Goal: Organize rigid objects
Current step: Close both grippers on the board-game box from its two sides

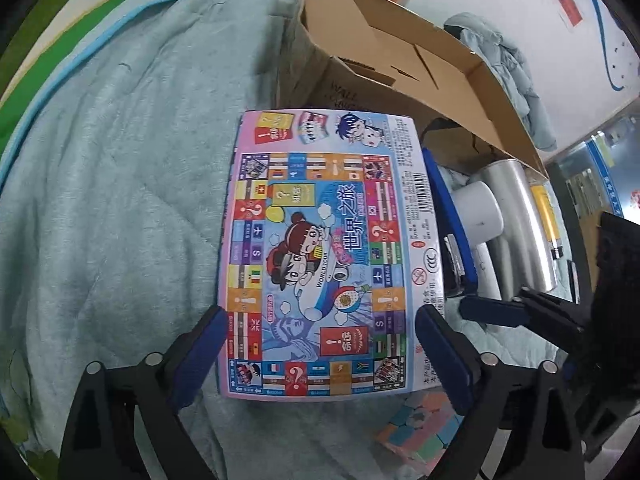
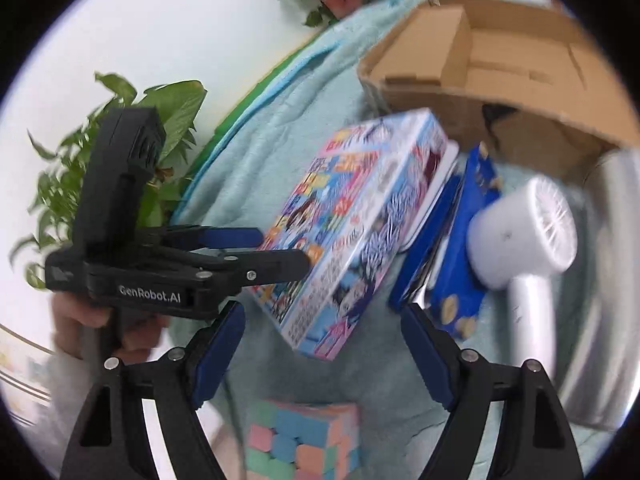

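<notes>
While the left hand-held gripper (image 1: pixel 322 312) clasps one game box (image 1: pixel 320 220), the right hand-held gripper (image 2: pixel 322 316) gapes empty.

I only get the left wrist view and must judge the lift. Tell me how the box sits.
Observer: The box is tilted, its near end raised off the blanket in the left gripper.
Operator: Report the right gripper.
Observer: The right gripper is open and empty, over the cube.
Operator: Check the dryer.
Observer: The dryer has its grille facing the right camera.
</notes>
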`<state>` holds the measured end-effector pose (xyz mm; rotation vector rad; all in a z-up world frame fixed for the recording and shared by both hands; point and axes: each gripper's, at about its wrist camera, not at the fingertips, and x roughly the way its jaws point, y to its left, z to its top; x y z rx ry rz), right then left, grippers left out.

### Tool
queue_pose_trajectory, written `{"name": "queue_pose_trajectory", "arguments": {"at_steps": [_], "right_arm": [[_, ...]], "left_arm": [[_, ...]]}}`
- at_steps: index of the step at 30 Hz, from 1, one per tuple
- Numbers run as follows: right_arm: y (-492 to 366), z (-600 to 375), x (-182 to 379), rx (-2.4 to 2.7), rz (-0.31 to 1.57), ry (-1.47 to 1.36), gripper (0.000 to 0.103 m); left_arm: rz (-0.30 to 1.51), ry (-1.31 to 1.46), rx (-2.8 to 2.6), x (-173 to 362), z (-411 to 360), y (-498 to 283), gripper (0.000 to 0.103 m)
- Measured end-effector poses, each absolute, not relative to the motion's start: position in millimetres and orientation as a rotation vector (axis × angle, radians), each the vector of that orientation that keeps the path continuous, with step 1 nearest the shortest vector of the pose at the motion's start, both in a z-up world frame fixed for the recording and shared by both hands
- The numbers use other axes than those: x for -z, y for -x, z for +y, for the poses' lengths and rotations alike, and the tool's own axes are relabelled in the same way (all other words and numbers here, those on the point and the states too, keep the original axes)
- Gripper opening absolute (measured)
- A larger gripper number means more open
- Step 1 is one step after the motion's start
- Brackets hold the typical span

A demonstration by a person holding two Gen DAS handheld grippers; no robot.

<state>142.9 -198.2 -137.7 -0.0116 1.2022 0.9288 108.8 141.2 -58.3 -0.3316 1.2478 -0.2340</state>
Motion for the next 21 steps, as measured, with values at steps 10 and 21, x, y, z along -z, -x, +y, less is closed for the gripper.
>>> {"name": "queue_pose_trajectory", "arguments": {"at_steps": [10, 21], "right_arm": [[-150, -193, 164, -0.866, 1.317, 0.003, 0.042], [-144, -188, 156, -0.834, 1.258, 0.084, 0.044]], "left_arm": [[1.277, 0.414, 0.265, 82, 149, -117, 0.096], [1.187, 0.323, 0.192, 38, 116, -88, 0.097]]}}
